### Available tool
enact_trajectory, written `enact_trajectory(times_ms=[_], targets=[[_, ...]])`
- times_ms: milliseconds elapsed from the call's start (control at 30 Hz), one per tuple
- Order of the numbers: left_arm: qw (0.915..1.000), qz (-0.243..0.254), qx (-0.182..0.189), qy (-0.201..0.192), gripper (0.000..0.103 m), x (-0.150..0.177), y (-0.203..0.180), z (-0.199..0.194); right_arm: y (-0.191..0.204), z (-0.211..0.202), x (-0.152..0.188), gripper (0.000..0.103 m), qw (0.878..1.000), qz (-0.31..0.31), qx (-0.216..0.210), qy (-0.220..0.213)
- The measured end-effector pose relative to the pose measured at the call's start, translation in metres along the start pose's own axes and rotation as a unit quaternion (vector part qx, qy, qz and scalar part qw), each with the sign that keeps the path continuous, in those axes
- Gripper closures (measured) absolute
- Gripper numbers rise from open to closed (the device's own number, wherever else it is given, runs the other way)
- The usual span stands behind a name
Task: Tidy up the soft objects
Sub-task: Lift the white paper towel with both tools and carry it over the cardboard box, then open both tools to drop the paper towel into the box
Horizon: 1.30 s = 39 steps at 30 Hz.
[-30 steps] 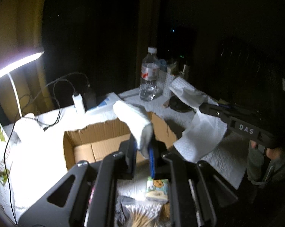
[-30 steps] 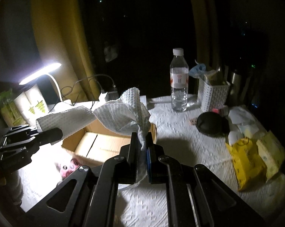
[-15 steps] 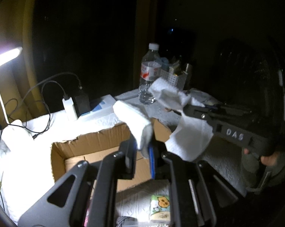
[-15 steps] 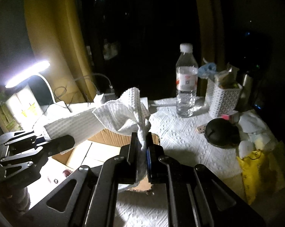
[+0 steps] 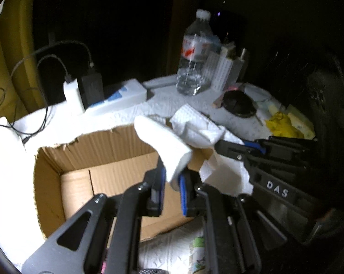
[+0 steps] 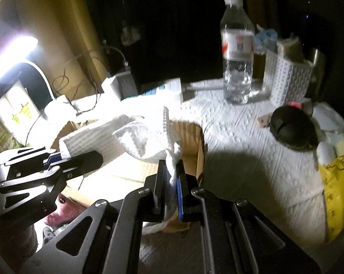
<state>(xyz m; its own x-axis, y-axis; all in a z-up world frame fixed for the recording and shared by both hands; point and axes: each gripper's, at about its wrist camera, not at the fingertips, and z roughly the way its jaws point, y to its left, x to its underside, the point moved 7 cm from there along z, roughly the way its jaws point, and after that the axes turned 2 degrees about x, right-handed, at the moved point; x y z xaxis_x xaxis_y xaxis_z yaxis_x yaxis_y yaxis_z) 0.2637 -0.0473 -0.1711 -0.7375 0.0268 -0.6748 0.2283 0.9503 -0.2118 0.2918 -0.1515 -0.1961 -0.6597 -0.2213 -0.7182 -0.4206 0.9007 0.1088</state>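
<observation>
A white textured cloth (image 5: 165, 141) hangs between my two grippers over an open cardboard box (image 5: 98, 157). My left gripper (image 5: 172, 178) is shut on one end of the cloth, above the box's right part. My right gripper (image 6: 171, 174) is shut on the other, bunched end (image 6: 149, 139), near the box's right wall (image 6: 192, 137). The right gripper also shows in the left wrist view (image 5: 231, 147), and the left gripper in the right wrist view (image 6: 57, 159). The box floor looks bare.
A water bottle (image 6: 237, 52), a white perforated holder (image 6: 288, 80), a black round object (image 6: 291, 129) and yellow packets (image 6: 338, 180) are on the white-covered table. Chargers and cables (image 5: 80, 89) stand behind the box. A lit lamp (image 6: 12, 52) is at the left.
Both grippers have carried the cloth lower and closer over the box. The cloth ends have come nearer each other.
</observation>
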Motion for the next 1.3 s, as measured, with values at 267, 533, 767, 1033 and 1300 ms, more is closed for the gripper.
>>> enact_trajectory(times_ms=[267, 533, 767, 1033, 1300], targets=[[0.9987, 0.010, -0.018, 0.047, 0.090, 0.013, 0.000, 0.020, -0.003, 0.009, 0.015, 0.095, 1.000, 0.008, -0.010, 0.019], [0.9986, 0.006, -0.020, 0.049, 0.079, 0.012, -0.002, 0.013, -0.003, -0.005, 0.007, 0.061, 0.999, 0.025, -0.028, -0.002], [0.9985, 0.003, -0.001, 0.055, 0.079, 0.017, -0.006, 0.005, -0.008, -0.033, -0.008, 0.050, 0.998, 0.026, -0.016, -0.047], [0.9989, -0.005, 0.011, 0.046, 0.078, 0.019, -0.010, -0.008, -0.024, -0.033, 0.009, 0.050, 0.999, 0.038, 0.006, -0.019], [0.9995, -0.007, 0.011, 0.029, 0.078, 0.018, -0.013, -0.028, -0.022, -0.050, 0.019, 0.050, 0.999, 0.043, 0.010, -0.023]])
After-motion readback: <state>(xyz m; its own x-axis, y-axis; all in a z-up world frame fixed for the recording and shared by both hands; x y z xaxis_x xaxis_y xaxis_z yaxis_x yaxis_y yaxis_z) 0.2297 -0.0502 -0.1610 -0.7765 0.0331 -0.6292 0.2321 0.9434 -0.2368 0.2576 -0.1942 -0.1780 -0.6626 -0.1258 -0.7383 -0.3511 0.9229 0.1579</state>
